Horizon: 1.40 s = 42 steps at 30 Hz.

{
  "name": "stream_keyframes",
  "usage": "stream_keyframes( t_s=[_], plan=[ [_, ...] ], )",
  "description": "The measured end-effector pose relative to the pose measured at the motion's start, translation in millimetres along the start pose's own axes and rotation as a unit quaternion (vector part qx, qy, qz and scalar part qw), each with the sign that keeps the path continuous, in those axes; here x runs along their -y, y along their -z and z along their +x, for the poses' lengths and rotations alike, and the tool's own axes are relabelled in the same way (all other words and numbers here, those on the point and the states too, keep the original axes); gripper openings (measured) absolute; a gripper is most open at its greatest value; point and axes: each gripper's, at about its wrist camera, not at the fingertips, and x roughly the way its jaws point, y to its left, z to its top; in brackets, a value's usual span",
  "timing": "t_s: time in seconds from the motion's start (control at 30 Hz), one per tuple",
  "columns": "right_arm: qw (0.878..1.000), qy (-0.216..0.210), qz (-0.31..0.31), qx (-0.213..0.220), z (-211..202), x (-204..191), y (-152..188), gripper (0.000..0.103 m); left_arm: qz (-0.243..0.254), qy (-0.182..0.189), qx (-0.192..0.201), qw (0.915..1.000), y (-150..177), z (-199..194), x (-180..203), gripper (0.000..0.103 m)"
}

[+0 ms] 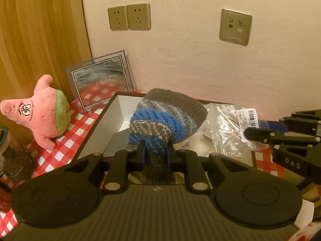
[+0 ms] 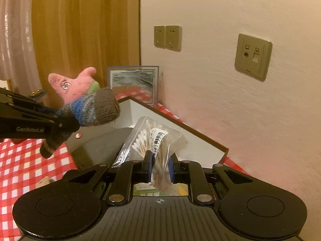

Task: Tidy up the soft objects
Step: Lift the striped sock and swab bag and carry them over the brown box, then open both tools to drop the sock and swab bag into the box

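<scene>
Left wrist view: left gripper [image 1: 155, 150] clamps a striped knitted sock [image 1: 166, 116], jaws nearly closed on its lower part; the sock's toe end stands above the open box [image 1: 112, 108].
Right wrist view: right gripper [image 2: 160, 167] pinches a clear bag of cotton swabs [image 2: 149, 140], jaws closed on the plastic, held over the same box.
Setting: red-checked tablecloth [image 1: 66, 150]; pink star plush [image 1: 42, 116] beside a picture frame [image 1: 100, 80] by the wall.
Step in hand: judged to be carrying both items to the box.
Next move: probably lowering each item inside before the jaws part; the sock is limp and may drape over the rim.
</scene>
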Motion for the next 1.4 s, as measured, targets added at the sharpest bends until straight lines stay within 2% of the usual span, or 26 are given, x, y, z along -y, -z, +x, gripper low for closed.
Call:
stream_keyframes(
  t_s=[0.4, 0.47, 0.6, 0.97, 1.4],
  plan=[
    [1.0, 0.005, 0.017, -0.02, 35.6, 19.9, -4.3, 0.017, -0.016, 0.005, -0.041, 0.999, -10.0, 54.8, 1.6, 0.018],
    [1.0, 0.006, 0.018, -0.023, 39.0, 23.0, -3.9, 0.017, -0.022, 0.004, -0.047, 0.9987, -10.4, 62.8, 1.1, 0.019],
    [0.999, 0.008, 0.021, -0.028, 44.9, 28.1, -3.0, 0.017, -0.043, 0.004, -0.058, 0.9973, -10.4, 78.1, -4.8, 0.029],
    [0.999, 0.001, 0.028, -0.042, 54.2, 33.6, -0.2, 0.017, -0.045, -0.007, -0.076, 0.9961, -7.5, 90.5, -15.0, 0.031],
    [0.999, 0.007, 0.025, -0.04, 59.5, 33.4, -3.4, 0.017, -0.051, -0.011, -0.074, 0.9959, -7.5, 88.2, -18.0, 0.031]
  ],
)
